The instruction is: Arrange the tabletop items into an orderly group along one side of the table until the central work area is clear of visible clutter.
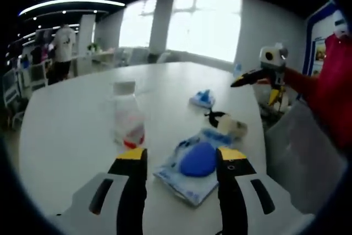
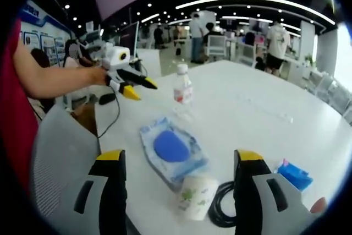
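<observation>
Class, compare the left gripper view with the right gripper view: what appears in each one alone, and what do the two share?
Left gripper view alone: bright windows behind the table, and the right gripper coming in from the right, held above the table edge.

Right gripper view alone: the left gripper held in a hand over the table's near edge, and a grey chair back.

Shared: the white table, the clear water bottle standing upright, the blue oval item in its clear packet, the small paper cup lying beside a black cable, and a small blue packet.
</observation>
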Motion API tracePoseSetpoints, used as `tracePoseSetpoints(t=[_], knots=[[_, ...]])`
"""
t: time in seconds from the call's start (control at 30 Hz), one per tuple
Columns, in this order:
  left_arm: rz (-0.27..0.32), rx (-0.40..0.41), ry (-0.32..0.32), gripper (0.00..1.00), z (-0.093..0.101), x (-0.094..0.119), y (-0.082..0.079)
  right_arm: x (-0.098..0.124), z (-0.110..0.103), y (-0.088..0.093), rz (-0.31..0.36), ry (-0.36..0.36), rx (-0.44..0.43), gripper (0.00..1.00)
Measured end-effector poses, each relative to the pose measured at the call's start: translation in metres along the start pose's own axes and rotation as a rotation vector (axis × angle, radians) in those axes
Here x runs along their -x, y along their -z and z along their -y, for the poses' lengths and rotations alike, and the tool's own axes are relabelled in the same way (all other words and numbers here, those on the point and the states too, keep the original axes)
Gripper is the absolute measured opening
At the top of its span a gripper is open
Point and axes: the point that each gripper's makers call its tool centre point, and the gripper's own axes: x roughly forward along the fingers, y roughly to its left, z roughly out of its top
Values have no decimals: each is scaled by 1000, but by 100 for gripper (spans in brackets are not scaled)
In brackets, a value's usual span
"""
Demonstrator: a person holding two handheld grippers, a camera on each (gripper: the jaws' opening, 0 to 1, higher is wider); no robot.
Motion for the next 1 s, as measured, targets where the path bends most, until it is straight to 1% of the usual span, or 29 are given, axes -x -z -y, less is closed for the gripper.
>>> tracePoseSetpoints(t=[0.07,0.2,0.43,0.53,0.6,0.7,0.77,0.87,1.0], knots=[[5,-3,3,47,7,-2,0,-1,1,5,-8,1,-8,79],[19,6,13,47,21,-7,0,-3,3,20,-44,7,-13,78],[41,19,17,47,42,-8,-1,-3,12,40,-95,25,-46,76],[47,24,11,46,47,-8,-2,-7,15,54,-139,28,-71,74],[61,28,9,46,52,-8,-4,-11,16,62,-170,31,-88,73],[73,33,9,46,58,-9,-6,-17,17,66,-190,29,-110,70],[79,35,12,46,63,-9,-7,-21,17,67,-203,27,-110,69],[81,36,14,46,62,-8,-5,-24,17,72,-229,31,-114,68],[84,41,14,47,68,-6,-2,-27,20,80,-262,39,-138,67]])
